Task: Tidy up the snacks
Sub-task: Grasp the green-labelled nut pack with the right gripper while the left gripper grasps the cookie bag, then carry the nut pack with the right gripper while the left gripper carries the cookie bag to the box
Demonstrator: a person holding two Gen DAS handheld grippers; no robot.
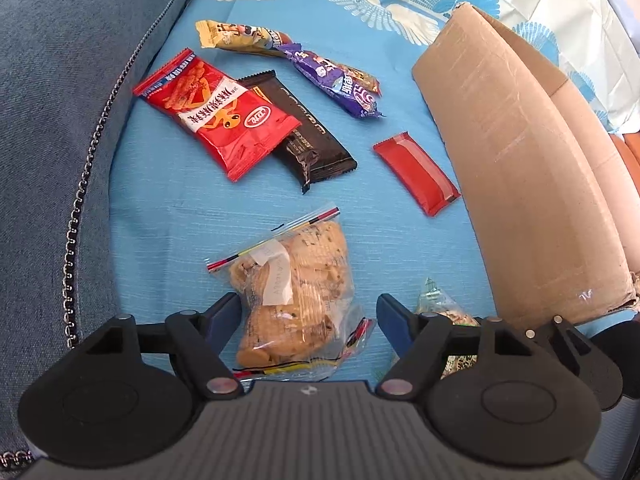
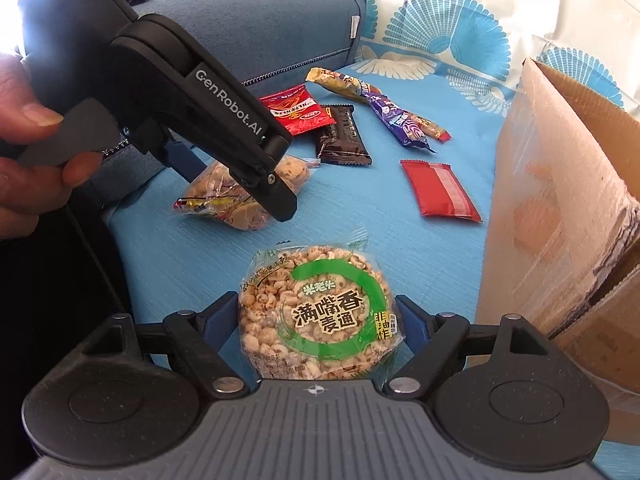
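Left gripper (image 1: 308,320) jaws apart around the clear zip bag of biscuits (image 1: 294,292); right gripper (image 2: 318,320) spread wide around the round puffed-grain cake packet (image 2: 316,312).

We see a woven blue cloth sofa cover (image 1: 168,216), a rough brown cardboard box (image 1: 520,184), a glossy red foil snack packet (image 1: 216,116), a clear crinkled plastic biscuit bag (image 1: 296,292) and matt black plastic gripper fingers (image 2: 280,200).

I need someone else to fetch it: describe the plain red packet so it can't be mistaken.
Start at the cardboard box on the blue sheet. The plain red packet lies flat just beside the box wall. Unlike the other red bag, it has no picture or writing and touches no other snack.
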